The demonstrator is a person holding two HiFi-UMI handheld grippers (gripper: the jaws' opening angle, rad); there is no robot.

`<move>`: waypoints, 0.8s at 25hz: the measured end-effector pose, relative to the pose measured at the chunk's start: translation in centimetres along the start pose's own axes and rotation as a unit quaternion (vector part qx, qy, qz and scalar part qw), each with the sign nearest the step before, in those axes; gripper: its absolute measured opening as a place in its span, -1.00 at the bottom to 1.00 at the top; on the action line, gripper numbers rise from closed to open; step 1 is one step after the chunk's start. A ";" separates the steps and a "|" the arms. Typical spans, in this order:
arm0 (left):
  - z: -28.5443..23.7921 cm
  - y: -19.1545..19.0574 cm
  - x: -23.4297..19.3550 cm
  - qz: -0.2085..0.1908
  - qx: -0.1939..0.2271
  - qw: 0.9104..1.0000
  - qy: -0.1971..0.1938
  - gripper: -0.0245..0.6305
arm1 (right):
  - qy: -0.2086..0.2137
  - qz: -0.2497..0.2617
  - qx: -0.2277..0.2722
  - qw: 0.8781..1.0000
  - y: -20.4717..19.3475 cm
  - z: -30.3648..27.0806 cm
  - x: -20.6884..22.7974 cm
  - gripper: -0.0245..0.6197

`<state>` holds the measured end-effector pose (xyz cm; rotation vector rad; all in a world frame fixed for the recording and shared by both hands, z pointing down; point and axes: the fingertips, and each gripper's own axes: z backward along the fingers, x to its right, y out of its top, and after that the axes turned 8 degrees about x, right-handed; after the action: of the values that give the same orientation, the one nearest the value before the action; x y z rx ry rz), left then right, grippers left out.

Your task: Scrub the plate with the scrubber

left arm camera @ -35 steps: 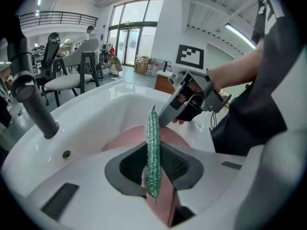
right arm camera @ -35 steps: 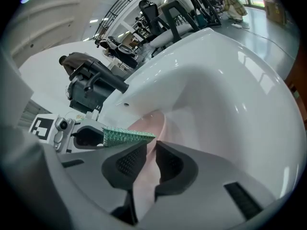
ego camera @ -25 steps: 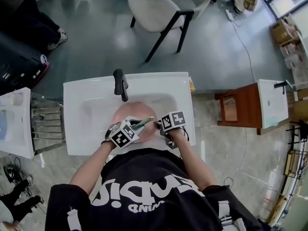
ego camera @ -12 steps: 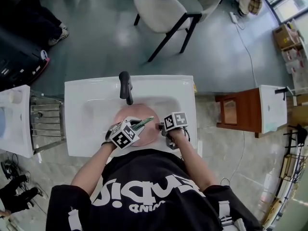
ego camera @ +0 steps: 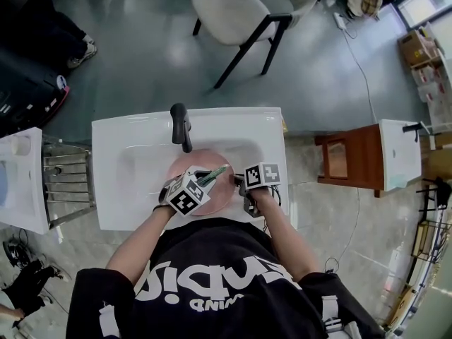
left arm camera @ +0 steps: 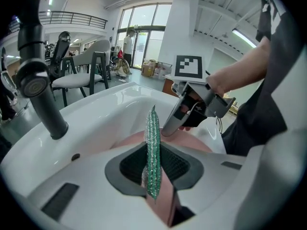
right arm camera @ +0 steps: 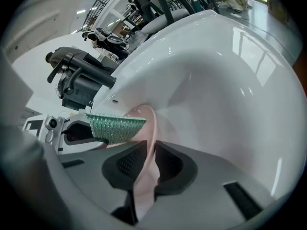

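The left gripper [left arm camera: 154, 169] pinches the scrubber [left arm camera: 152, 138] in shut fingers, long axis pointing across the plate [right arm camera: 150, 128]; the right gripper [right arm camera: 147, 163] fingers, just closing, clamp its near rim.

Figure: a large open commercial hall fitted out as a test space with washing stations. A white washbasin [ego camera: 127, 136] with a dark faucet [ego camera: 179, 124] stands free on a polished grey floor [ego camera: 141, 55]. A second basin [ego camera: 21, 182] stands to one side, and a third [ego camera: 400, 152] adjoins a wooden stand [ego camera: 357, 154] on the other. An upholstered chair [ego camera: 240, 9], cardboard boxes [ego camera: 417, 44] and a loose cable [ego camera: 357, 58] lie beyond. Tall glazed doors [left arm camera: 144, 40], a railed mezzanine [left arm camera: 72, 19] and a ceiling strip light [left arm camera: 243, 37] complete the setting.
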<state>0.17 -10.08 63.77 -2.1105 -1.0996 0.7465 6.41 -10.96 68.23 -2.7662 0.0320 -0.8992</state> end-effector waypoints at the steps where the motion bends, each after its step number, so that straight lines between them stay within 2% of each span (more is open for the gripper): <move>1: -0.5 0.1 0.1 -0.006 -0.005 1.000 -0.003 -0.65 | -0.001 0.002 -0.001 1.000 0.0 -0.1 0.0 -0.71; 8: -2.9 0.4 0.1 -0.057 -0.035 0.998 -0.009 -0.65 | -0.015 0.030 -0.014 0.999 -0.3 -0.6 0.1 -0.71; 11: -2.8 -0.5 0.4 -0.112 -0.068 0.991 -0.022 -0.65 | -0.010 0.010 -0.011 1.000 -0.2 -0.7 0.5 -0.71; 15: -2.2 -1.6 1.2 -0.169 -0.089 0.980 -0.052 -0.65 | -0.006 -0.003 -0.011 1.000 -0.4 -0.9 0.9 -0.72; 20: -3.5 -2.6 2.1 -0.205 -0.103 0.971 -0.069 -0.65 | -0.002 -0.020 -0.015 1.000 -0.8 -0.8 1.3 -0.70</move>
<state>2.42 -8.10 67.52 -1.9180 -1.6862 0.6046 6.93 -10.43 69.81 -2.8069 -0.0096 -0.9090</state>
